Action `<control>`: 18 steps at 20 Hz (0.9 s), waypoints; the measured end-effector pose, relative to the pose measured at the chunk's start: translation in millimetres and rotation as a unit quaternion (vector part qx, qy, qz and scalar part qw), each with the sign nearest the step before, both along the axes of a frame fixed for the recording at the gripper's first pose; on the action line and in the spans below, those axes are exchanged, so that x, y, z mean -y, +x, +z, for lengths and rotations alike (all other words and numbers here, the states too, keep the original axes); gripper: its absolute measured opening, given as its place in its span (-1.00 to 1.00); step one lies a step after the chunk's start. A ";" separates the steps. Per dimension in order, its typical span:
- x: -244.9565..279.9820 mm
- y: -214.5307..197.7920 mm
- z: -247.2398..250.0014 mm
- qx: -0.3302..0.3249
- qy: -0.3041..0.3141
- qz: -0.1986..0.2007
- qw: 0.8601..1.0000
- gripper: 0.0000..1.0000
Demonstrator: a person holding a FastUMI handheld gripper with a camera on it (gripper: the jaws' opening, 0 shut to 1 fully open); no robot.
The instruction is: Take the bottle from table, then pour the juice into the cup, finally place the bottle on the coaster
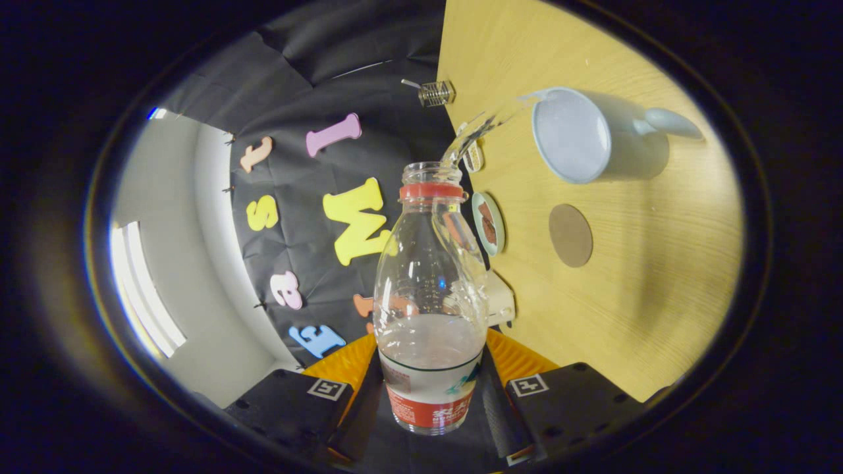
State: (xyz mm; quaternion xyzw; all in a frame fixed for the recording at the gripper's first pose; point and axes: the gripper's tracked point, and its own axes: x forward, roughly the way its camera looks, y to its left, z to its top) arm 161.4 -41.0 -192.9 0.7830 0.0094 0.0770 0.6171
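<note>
Beyond the jaws, tipped steeply with the whole scene: wooden table (625, 296), largest thing present, carrying everything else. Rolled over that way because of the sideways wrist, turned for pouring.

Next in size, well ahead of the jaws: pale mug (596, 138), mouth facing back toward the bottle, handle on its far side, placed to catch the stream.

Between the jaws: clear plastic bottle (431, 289), clamped low on its labelled body, both sides pressed, neck pointing forward. Cap off, red collar ring below the open mouth. Held low, likely to leave the neck free to reach toward the mug. Roughly the lower part filled with clear liquid.

From the bottle mouth to the mug rim: thin arc of liquid (484, 125), pouring step apparently under way.

Nearer the jaws than the mug: round brown coaster (570, 235), bare, waiting as the bottle's final resting spot.

Just ahead of the bottle neck: small round patterned dish (489, 223) on the table.

At the table's far edge: small wire coil object (436, 93), purpose unclear.
</note>
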 end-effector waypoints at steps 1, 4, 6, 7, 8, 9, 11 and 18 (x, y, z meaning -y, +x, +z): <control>-0.3 0.4 0.8 0.000 -0.002 0.002 1.000 0.50; -4.0 2.5 0.0 -0.001 -0.002 0.007 1.000 0.50; -6.8 2.3 -0.2 -0.002 0.000 0.010 1.000 0.50; -7.2 1.5 0.4 -0.002 0.002 0.010 1.000 0.50; -7.7 1.2 1.6 -0.001 0.005 0.010 1.000 0.50; -8.4 0.7 2.4 0.000 0.007 0.010 1.000 0.50; -11.4 0.1 3.1 0.000 0.010 0.013 1.000 0.50; -16.2 -0.1 10.5 0.005 0.044 0.017 0.999 0.50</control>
